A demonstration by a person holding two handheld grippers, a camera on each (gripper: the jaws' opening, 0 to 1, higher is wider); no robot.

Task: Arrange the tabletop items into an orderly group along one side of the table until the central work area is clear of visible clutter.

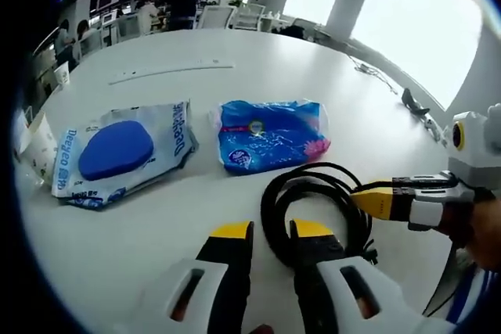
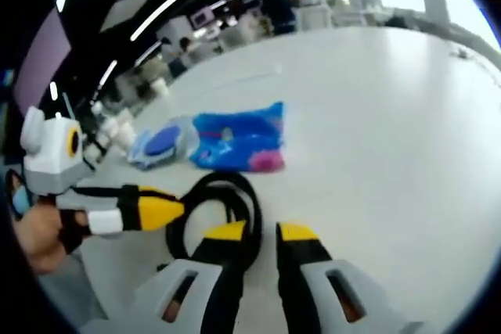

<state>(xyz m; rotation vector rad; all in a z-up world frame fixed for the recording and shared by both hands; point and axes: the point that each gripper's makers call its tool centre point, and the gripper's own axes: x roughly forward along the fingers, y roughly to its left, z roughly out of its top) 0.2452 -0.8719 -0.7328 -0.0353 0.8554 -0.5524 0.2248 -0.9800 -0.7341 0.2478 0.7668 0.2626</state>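
Left hand-held gripper [image 1: 270, 232]: jaws a little apart, yellow tips low over the worktop [image 1: 235, 99], nothing pinched between them. The coiled black cable [image 1: 313, 205] lies just ahead and to its right; the right-hand jaw tip sits at the coil's near edge, but whether it touches cannot be told.

Right hand-held gripper [image 1: 368, 197] comes in from the right of the left gripper view, its yellow tips drawn together at the coil's far-right rim. It looks pinched on the cable, though the contact itself is too small to confirm. In the right gripper view its own jaws [image 2: 258, 232] stand slightly apart, the coil [image 2: 215, 209] just ahead and left of them.

Beyond the cable, further ahead of the left gripper: a blue tissue pack [image 1: 270, 134], and to its left a wet-wipe pack [image 1: 121, 154] with a blue oval lid. The two packs lie side by side, apart from each other. Small white cups [image 1: 35, 146] at far left.

Judgement: the cable is the item in hand, to be brought in line with the packs. To do it well:
- grip across several loops at once, so the coil does not unwind;
- lift it or slide it flat and slowly;
- steady the opposite rim with the other gripper;
- set it down just beside the tissue pack, not on it.
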